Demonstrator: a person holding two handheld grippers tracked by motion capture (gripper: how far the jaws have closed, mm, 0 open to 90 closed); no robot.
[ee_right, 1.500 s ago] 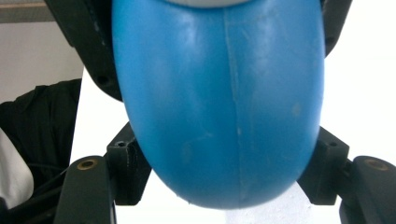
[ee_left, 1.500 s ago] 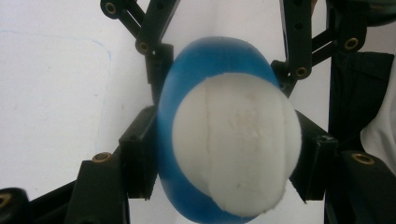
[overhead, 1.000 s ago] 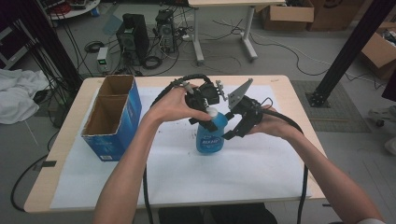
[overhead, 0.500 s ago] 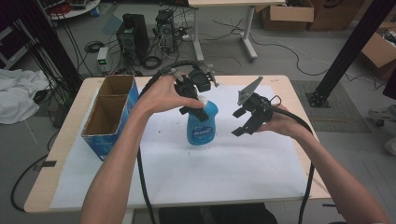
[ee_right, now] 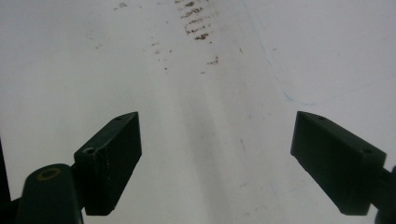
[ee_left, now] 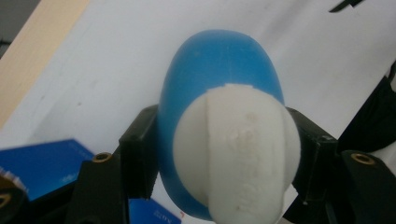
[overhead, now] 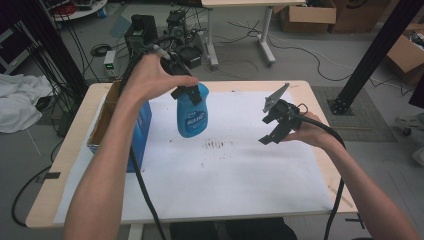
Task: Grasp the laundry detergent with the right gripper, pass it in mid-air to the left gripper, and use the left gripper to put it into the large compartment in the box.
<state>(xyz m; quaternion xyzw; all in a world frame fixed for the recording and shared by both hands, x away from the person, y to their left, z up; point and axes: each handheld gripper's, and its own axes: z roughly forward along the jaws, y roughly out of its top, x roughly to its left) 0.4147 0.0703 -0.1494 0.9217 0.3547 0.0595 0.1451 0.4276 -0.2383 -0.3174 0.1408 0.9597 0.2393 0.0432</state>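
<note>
Bottle (overhead: 192,116), blue plastic, white cap. Location: held in the air above the paper-covered surface (overhead: 240,175), just right of the blue cardboard box (overhead: 142,120), clear of the sheet below it. Orientation: long axis near upright, slightly tilted; cap end up, rounded base down toward the surface. Appearance: squat, flattened body with rounded shoulders; white lettering on the front, too small to read in the high view. In the left gripper view the bottle (ee_left: 219,93) is seen end-on, the ribbed white cap (ee_left: 238,154) nearest the camera and the blue body swelling behind it.

Left hand-held gripper (overhead: 187,93): closed on the bottle at its neck, one black jaw pressing each side of the cap.

Right hand-held gripper (overhead: 274,130): well to the right of the bottle, low over the white sheet; jaws have just been opening and stand wide apart with nothing between them, over faint brown smudges (ee_right: 196,23) on the paper.
</note>
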